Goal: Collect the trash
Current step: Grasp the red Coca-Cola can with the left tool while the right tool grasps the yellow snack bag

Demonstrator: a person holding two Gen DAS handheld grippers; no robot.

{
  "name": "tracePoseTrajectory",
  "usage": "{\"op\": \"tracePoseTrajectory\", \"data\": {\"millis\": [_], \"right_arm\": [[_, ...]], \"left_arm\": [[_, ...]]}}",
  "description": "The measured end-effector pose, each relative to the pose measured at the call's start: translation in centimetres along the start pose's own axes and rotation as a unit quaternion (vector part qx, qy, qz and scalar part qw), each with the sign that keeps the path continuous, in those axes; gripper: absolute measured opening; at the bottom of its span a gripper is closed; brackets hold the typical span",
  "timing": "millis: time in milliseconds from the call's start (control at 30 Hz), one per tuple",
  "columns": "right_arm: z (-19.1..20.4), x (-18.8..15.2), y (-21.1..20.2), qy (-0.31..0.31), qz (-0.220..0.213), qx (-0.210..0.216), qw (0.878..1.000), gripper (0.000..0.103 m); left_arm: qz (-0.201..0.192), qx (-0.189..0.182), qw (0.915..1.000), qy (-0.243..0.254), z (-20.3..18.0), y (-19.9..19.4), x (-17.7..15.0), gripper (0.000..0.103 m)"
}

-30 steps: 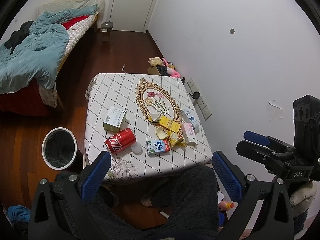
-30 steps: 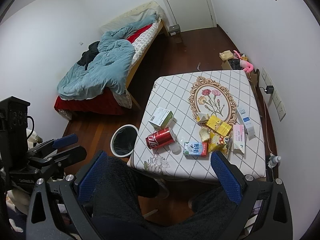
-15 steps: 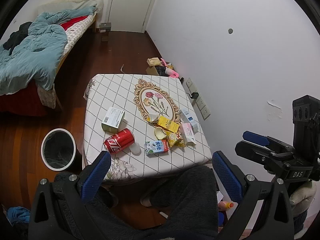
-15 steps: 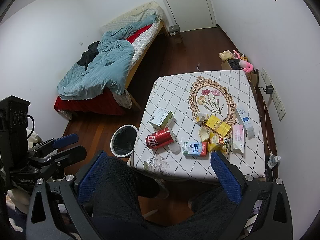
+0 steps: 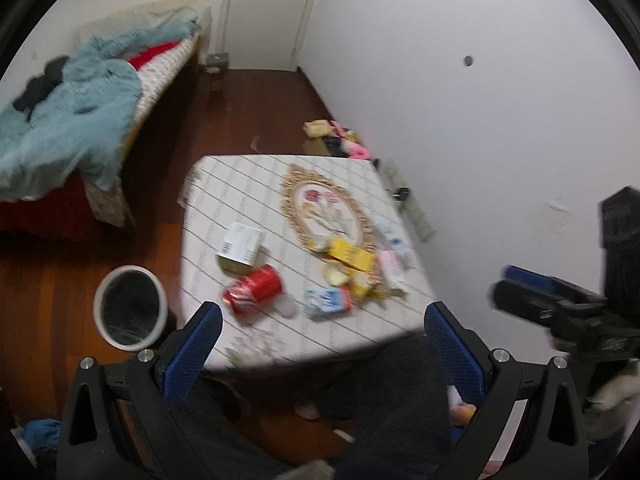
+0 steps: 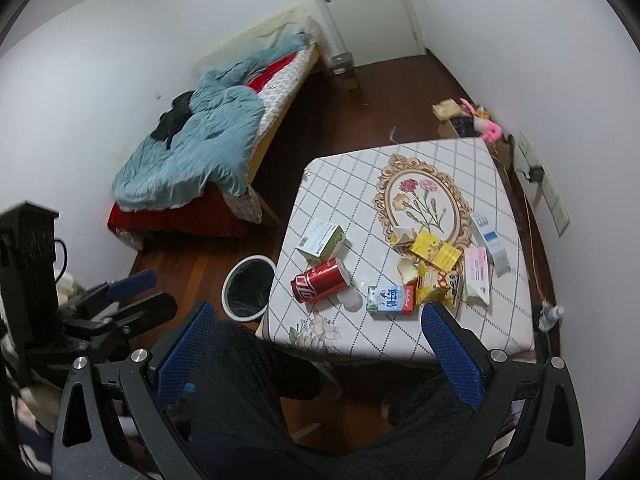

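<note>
A small table (image 6: 400, 336) with a white diamond-pattern cloth carries trash: a red soda can (image 6: 322, 280) on its side, a green-white box (image 6: 322, 240), a small milk carton (image 6: 390, 300), yellow wrappers (image 6: 434, 252) and white-pink boxes (image 6: 476, 274). The can (image 5: 254, 288) and carton (image 5: 328, 300) also show in the left wrist view. A white bin (image 6: 248, 290) with a black liner stands on the floor left of the table. My left gripper (image 5: 320, 336) and right gripper (image 6: 316, 336) are both open and empty, held high above the near table edge.
A bed (image 6: 208, 148) with a blue duvet lies at the left. A door (image 5: 268, 12) is at the far end. Clutter (image 6: 468, 120) sits on the floor by the right wall. The person's dark-trousered legs (image 6: 256, 392) are below the grippers.
The left wrist view has shifted and blurred; the table and bin now sit further right and lower in it. The right view has barely changed. Both grippers stay open.
</note>
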State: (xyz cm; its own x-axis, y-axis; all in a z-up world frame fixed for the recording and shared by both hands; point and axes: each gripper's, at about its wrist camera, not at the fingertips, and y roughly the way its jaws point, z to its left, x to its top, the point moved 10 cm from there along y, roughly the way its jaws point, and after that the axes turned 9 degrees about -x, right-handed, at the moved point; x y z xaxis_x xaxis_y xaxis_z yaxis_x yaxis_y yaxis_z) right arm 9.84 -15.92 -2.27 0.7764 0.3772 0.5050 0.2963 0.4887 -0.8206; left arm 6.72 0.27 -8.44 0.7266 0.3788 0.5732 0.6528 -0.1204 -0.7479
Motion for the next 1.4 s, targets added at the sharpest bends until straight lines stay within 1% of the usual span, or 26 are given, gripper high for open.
{"op": "tracePoseTrajectory", "data": {"millis": [67,100,167,233,267,300,367,400,467,500,533,600,667,767,833,900,933,1033,1067,1133,1167,1200,1233,1300,1333,1400], "right_arm": [[-0.9,0.4,0.8,0.034,-0.001,-0.002,0.999,0.103],[-1.7,0.5,1.9,0.059,-0.002,-0.007,0.998,0.103],[-3.3,0.3,3.9,0.096,0.002,-0.022,0.995,0.103],[-4.8,-0.4,7.6,0.131,0.023,-0.029,0.991,0.103],[-5.5,-1.1,9.6,0.145,0.035,-0.035,0.988,0.103],[-6.5,-1.7,12.2,0.169,0.056,-0.042,0.983,0.103],[-8.0,-3.0,16.2,0.200,0.078,-0.051,0.975,0.102],[-9.0,-3.7,18.1,0.219,0.086,-0.061,0.970,0.101],[-11.4,-4.8,22.1,0.263,0.105,-0.079,0.956,0.101],[-12.2,-5.1,23.1,0.274,0.110,-0.089,0.951,0.101],[-13.2,-5.3,24.6,0.286,0.116,-0.098,0.946,0.101],[-15.0,-5.6,26.8,0.300,0.123,-0.126,0.937,0.101],[-16.3,-5.7,28.8,0.305,0.136,-0.140,0.932,0.101],[-17.8,-5.9,31.2,0.330,0.148,-0.151,0.920,0.101],[-19.0,-6.0,32.3,0.355,0.143,-0.156,0.910,0.101],[-19.8,-5.9,33.0,0.379,0.136,-0.153,0.903,0.101],[-20.2,-5.8,33.4,0.392,0.130,-0.152,0.898,0.101],[-21.2,-5.5,33.8,0.409,0.116,-0.162,0.890,0.096],[-21.4,-5.3,33.8,0.406,0.113,-0.168,0.891,0.086],[-21.5,-5.3,33.5,0.387,0.112,-0.171,0.899,0.077],[-21.4,-5.5,33.1,0.374,0.113,-0.171,0.904,0.070],[-21.3,-5.7,32.7,0.369,0.113,-0.166,0.908,0.052],[-20.8,-6.0,32.2,0.361,0.117,-0.151,0.913,0.047],[-20.3,-6.9,31.4,0.341,0.137,-0.155,0.917,0.047],[-19.9,-7.5,31.2,0.333,0.149,-0.149,0.919,0.047],[-19.6,-8.2,30.7,0.339,0.161,-0.132,0.918,0.049]], "left_arm": [[-0.008,0.053,0.9983,0.020,1.7,1.5,0.5,0.103],[-0.010,0.088,0.9957,0.028,3.0,2.6,0.7,0.103],[-0.005,0.137,0.9899,0.036,5.7,5.5,0.8,0.103],[0.019,0.155,0.9865,0.048,7.9,8.6,0.3,0.103],[0.039,0.165,0.9840,0.054,9.2,10.5,-0.1,0.103],[0.069,0.175,0.9804,0.059,10.8,13.0,-0.8,0.103],[0.110,0.169,0.9774,0.065,12.4,16.1,-2.0,0.103],[0.134,0.167,0.9742,0.071,13.2,18.1,-2.7,0.103],[0.178,0.161,0.9659,0.096,14.0,21.5,-3.9,0.103],[0.189,0.163,0.9620,0.111,14.0,22.4,-4.3,0.103],[0.207,0.157,0.9564,0.133,13.9,23.9,-4.9,0.103],[0.238,0.147,0.9475,0.156,13.7,26.1,-5.8,0.103],[0.266,0.139,0.9369,0.180,13.5,28.0,-6.8,0.103],[0.293,0.133,0.9254,0.200,13.8,30.3,-7.6,0.103],[0.301,0.129,0.9224,0.205,13.7,31.3,-7.9,0.100],[0.304,0.115,0.9241,0.201,13.4,32.1,-8.1,0.087],[0.304,0.111,0.9254,0.197,13.3,32.6,-8.1,0.069],[0.298,0.113,0.9299,0.183,13.0,32.7,-8.2,0.070],[0.297,0.114,0.9328,0.170,13.0,32.4,-8.4,0.070],[0.296,0.113,0.9368,0.148,13.0,32.0,-8.9,0.070],[0.296,0.114,0.9387,0.134,13.1,31.6,-9.3,0.070],[0.298,0.120,0.9401,0.114,13.3,31.1,-9.8,0.070],[0.299,0.121,0.9418,0.093,13.5,30.6,-10.3,0.070],[0.297,0.106,0.9485,0.033,13.4,29.4,-11.4,0.070],[0.292,0.101,0.9510,0.012,13.4,29.0,-11.8,0.070],[0.277,0.099,0.9557,-0.011,13.5,28.5,-12.2,0.070]]}}
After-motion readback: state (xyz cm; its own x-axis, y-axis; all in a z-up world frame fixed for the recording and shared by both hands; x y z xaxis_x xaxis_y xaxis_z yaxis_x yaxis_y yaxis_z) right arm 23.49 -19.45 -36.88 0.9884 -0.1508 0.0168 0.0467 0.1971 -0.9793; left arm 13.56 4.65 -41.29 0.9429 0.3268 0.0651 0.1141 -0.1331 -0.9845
